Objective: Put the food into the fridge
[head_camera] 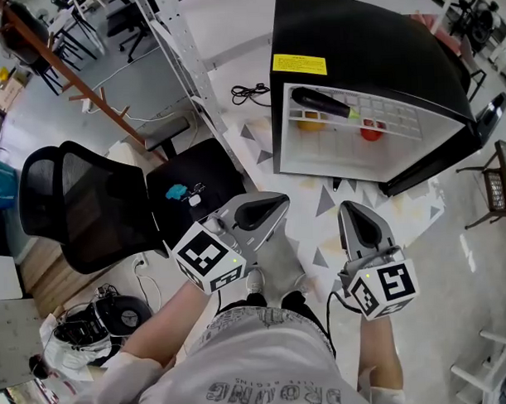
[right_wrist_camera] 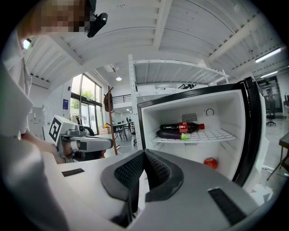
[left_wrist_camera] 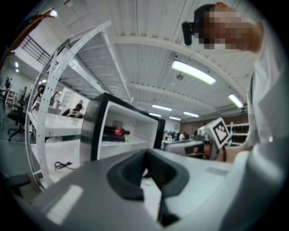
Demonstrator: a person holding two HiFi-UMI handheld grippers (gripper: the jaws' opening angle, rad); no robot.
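Fridge [right_wrist_camera: 239, 113]: black casing, white interior, door open, yellow label [head_camera: 299, 64] on top front edge. It stood on the floor just ahead of the person.

Contents:
- White wire shelf [right_wrist_camera: 212, 134] in the upper part of the compartment.
- Cola bottle [right_wrist_camera: 180, 127]: dark, red label and cap, lying on its side at the rear of the shelf.
- Aubergine [right_wrist_camera: 171, 134]: dark purple, green stalk end, lying on the shelf just in front of the bottle.
- Round red fruit [right_wrist_camera: 211, 162], type not clear: on the compartment bottom, below the shelf.

Grippers: left gripper [left_wrist_camera: 146, 169] and right gripper [right_wrist_camera: 142, 167] both had jaws pressed together w/ nothing between them. Both were held low, near the person's body, short of the fridge opening.

Surroundings:
- Floor [head_camera: 239, 40]: pale, w/ grey triangle markings in front of the fridge.
- Black mesh office chair [head_camera: 79, 203] to the person's left.
- Black cable [head_camera: 249, 93] coiled on the floor beside the fridge's left side.
- Ceiling white, strip lights on.
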